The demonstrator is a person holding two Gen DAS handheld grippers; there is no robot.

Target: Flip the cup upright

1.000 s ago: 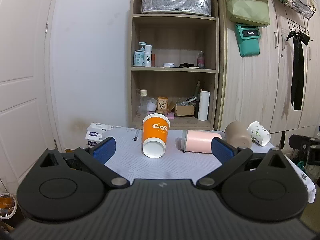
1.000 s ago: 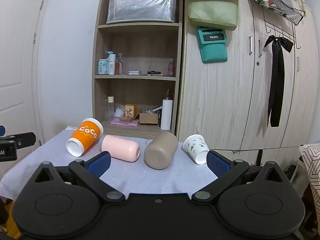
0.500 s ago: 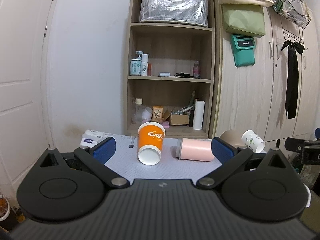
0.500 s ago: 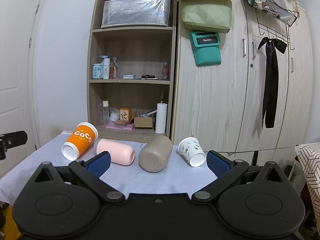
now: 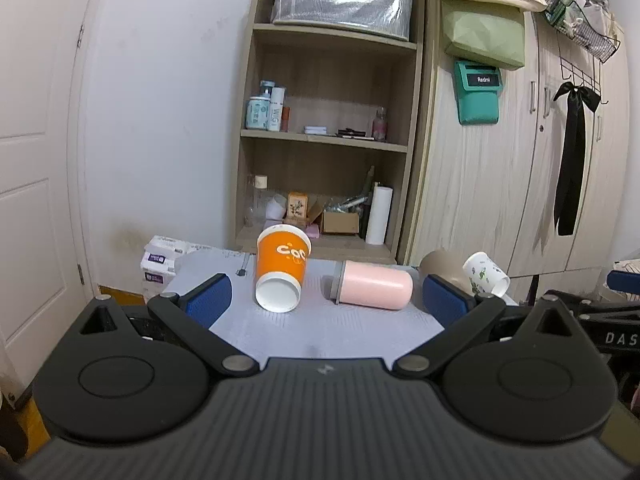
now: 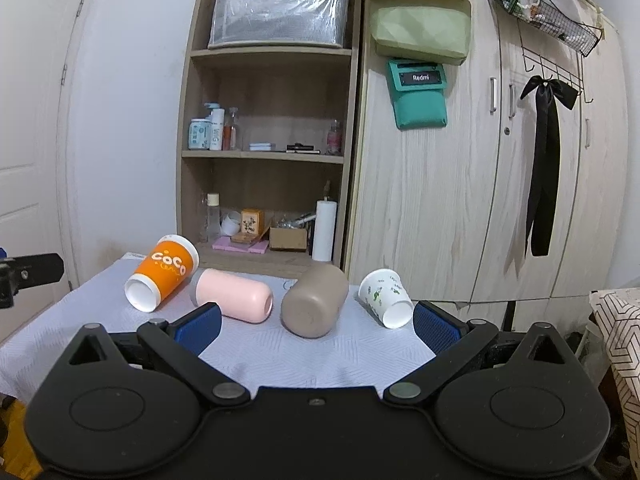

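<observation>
Orange paper cup (image 5: pixel 282 271): lies on its side on the white-clothed surface (image 5: pixel 328 328), left of the pink cylindrical tumbler (image 5: pixel 374 285).
Left gripper (image 5: pixel 326 300): jaws wide, empty, short of that cup to straddle it.
Right gripper (image 6: pixel 316 326): jaws wide, empty.

Both cameras look forward and level over the table (image 5: pixel 328 328), from near its front edge, toward the shelf (image 6: pixel 264 152). The left view stands more to the left; both share the four lying cups

"CoCo" in white letters on the orange paper cup (image 6: pixel 166 276) lying on its side, "Redmi" on a black label on the teal pouch (image 6: pixel 420 98) hanging on the wardrobe, "DAS" partly visible on the right gripper (image 5: pixel 618 338) body at the frame edge
</observation>
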